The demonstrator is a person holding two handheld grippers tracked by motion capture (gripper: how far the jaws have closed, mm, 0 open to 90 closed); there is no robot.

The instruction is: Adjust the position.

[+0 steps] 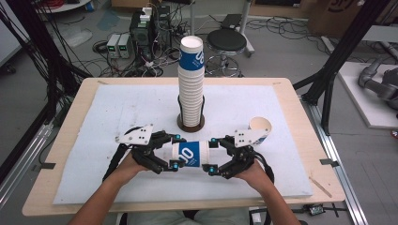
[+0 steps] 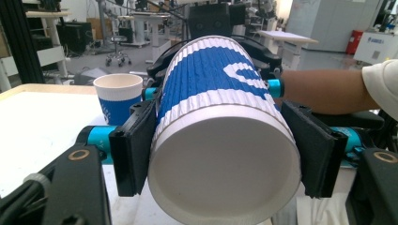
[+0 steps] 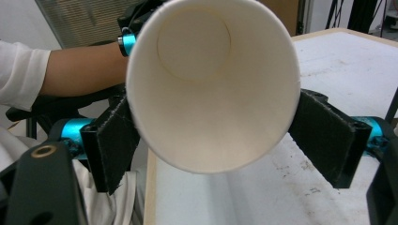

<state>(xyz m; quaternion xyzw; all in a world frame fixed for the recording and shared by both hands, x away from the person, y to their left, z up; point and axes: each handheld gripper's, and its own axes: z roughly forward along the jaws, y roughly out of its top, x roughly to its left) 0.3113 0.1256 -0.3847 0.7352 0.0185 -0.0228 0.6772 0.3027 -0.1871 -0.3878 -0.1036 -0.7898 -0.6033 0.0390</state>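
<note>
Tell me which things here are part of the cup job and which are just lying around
In the job: held cup, left gripper, right gripper, tall cup stack, loose cup.
Lying about: stool, electronics boxes, floor cables.

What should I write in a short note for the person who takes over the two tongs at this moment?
Left tongs: shut on the base end of the held cup.
Right tongs: shut on the open rim end of the same cup, which lies sideways between both tongs above the white mat.
Cup stack: stands upright in its dark holder at the middle of the mat, behind the held cup.
Single cup: stands on the mat at the right, beside the right tongs.
Done: one cup is gripped at both ends.
Left, probably: put this cup on the stack or beside the single cup; I cannot tell which.
</note>
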